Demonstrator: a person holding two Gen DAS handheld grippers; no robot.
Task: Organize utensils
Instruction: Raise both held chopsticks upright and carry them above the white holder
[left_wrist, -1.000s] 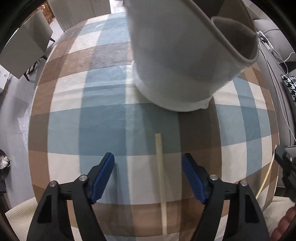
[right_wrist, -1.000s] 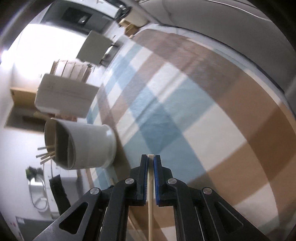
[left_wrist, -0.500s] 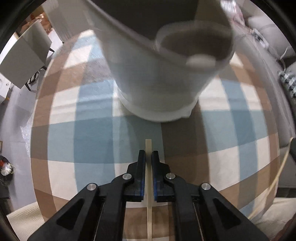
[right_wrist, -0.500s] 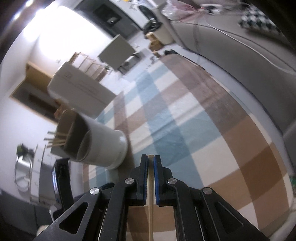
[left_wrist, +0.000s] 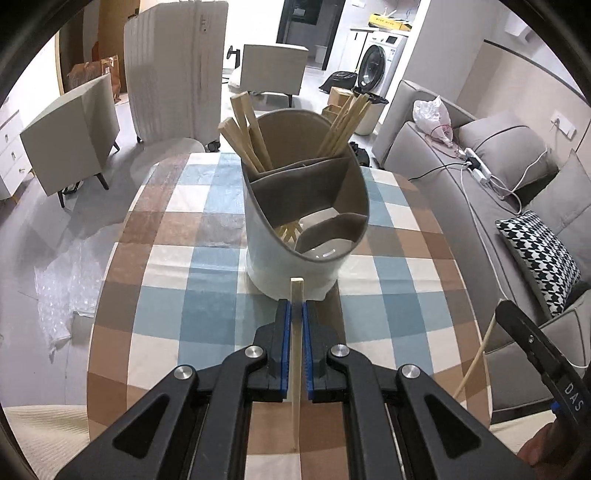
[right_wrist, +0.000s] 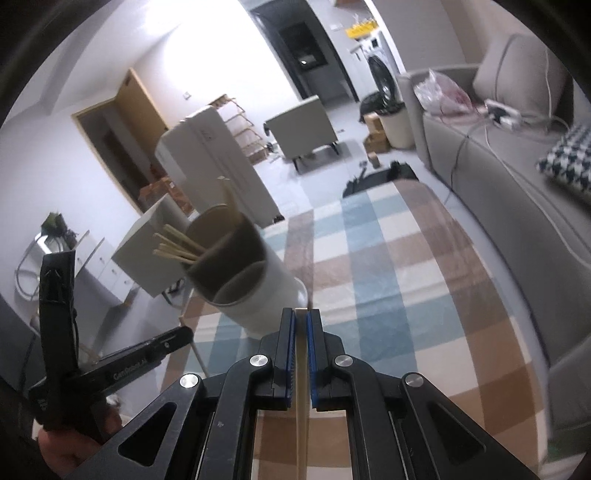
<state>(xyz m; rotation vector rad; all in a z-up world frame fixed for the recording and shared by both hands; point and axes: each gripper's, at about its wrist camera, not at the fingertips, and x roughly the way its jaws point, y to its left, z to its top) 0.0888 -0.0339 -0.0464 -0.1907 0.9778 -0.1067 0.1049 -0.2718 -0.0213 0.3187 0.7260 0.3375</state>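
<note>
Wooden and pale, one square-cut chopstick (left_wrist: 296, 332) sits pinched between our left gripper (left_wrist: 296, 314)'s blue ribbed pads, its jaws just closed on it. Our right gripper (right_wrist: 301, 325) clamps a second chopstick (right_wrist: 301, 369) likewise. Ahead stands a white round holder (left_wrist: 291, 243), grey felt-like dividers inside, more chopsticks (left_wrist: 247, 136) leaning in its back compartments, on the counter (left_wrist: 177, 258)'s blue-brown checked cloth.

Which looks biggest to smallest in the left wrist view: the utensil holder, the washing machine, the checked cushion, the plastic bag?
1. utensil holder, by far, though it is nearest the camera
2. checked cushion
3. washing machine
4. plastic bag
The last two look close; distance makes true sizes unsure.
</note>
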